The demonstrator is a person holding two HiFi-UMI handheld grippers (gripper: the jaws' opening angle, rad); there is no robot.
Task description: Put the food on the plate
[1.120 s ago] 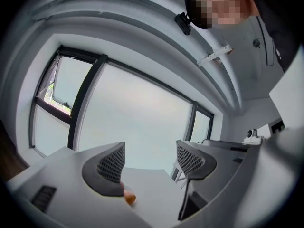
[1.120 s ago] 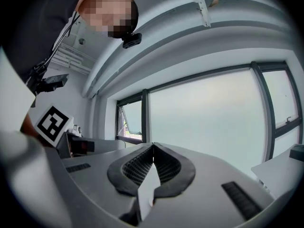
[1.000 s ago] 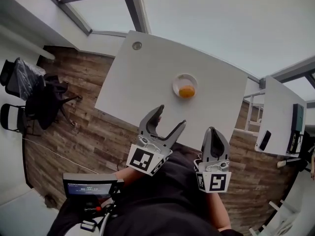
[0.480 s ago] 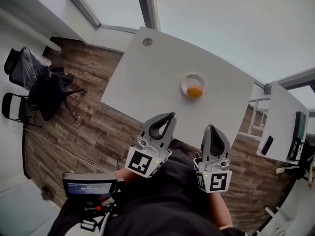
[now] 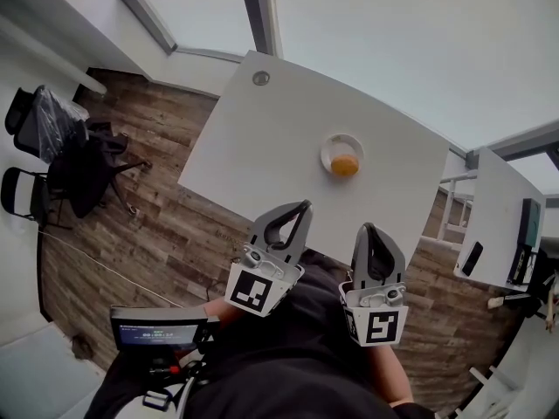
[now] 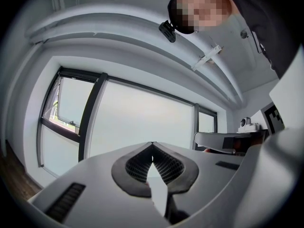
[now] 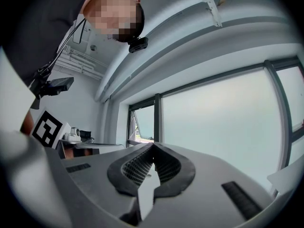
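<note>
Hovering at six o'clock off the surface (image 5: pixel 262 138), left gripper (image 5: pixel 302 208) and right gripper (image 5: pixel 374 230) show jaws pressed together, empty. Nothing to carry, since the food (image 5: pixel 344 166) already sits on the plate (image 5: pixel 327 147).

The table (image 5: pixel 262 147) lay wide and open in front of both grippers. Between its near edge and the plate (image 5: pixel 325 151) with the food (image 5: pixel 344 166) only flat white surface showed, so the way there from the left gripper (image 5: pixel 303 205) and the right gripper (image 5: pixel 371 229) was free. A small round cap (image 5: pixel 260 78) sat at the far corner, well apart from the plate. Left of the table the wooden floor (image 5: pixel 157 225) was open up to the dark chairs (image 5: pixel 52 147). On the right a second table (image 5: pixel 493 208) stood near, and it narrowed that side.
</note>
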